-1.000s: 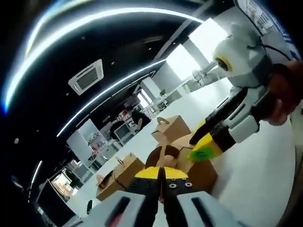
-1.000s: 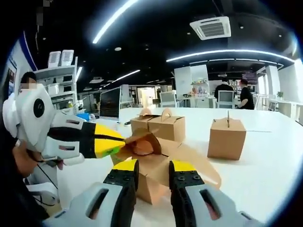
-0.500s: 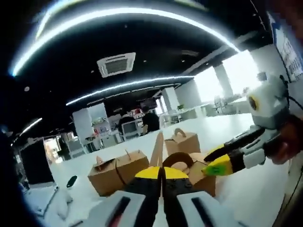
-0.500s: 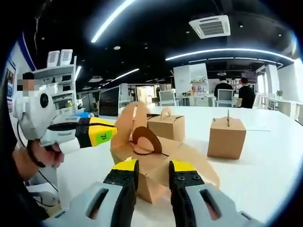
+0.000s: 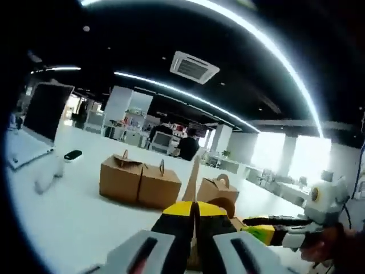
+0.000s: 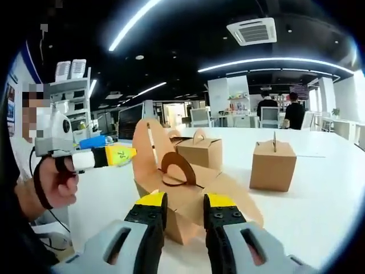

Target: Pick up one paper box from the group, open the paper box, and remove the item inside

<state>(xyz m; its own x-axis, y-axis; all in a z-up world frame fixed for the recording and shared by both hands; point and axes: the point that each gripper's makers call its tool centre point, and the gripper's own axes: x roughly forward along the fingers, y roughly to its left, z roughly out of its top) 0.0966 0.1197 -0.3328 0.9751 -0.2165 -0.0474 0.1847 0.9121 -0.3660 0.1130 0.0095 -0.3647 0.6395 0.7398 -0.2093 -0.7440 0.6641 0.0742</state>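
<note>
The white worktop [image 6: 319, 211] spreads across the lower half of the right gripper view, and I keep all the boxes on it so the opening happens on a steady surface. The paper box [image 6: 188, 197] I am working on sits at lower centre of that view, just ahead of my right gripper [image 6: 183, 214]; its flaps are spread, one tall flap [image 6: 145, 154] stands up at its left side and a rounded handle tab [image 6: 178, 168] rises in the middle. I cannot see into it, so whatever is inside is hidden. The right fingers [image 6: 149, 220] stand a little apart with a corner of the box showing between them; whether they touch it I cannot tell. I judge they sit there to brace the box while the other side is peeled open. My left gripper [image 6: 117, 155] comes in from the left of that view, its yellow tip just beside the raised flap. In the left gripper view the left fingers [image 5: 179, 214] are pressed together at bottom centre, and a thin edge of cardboard rises right above them, so I judge they pinch the flap. Three closed boxes wait behind: a pair [image 5: 140, 180] at left centre of the left gripper view, and one [image 6: 272, 165] apart at right of the right gripper view.
</note>
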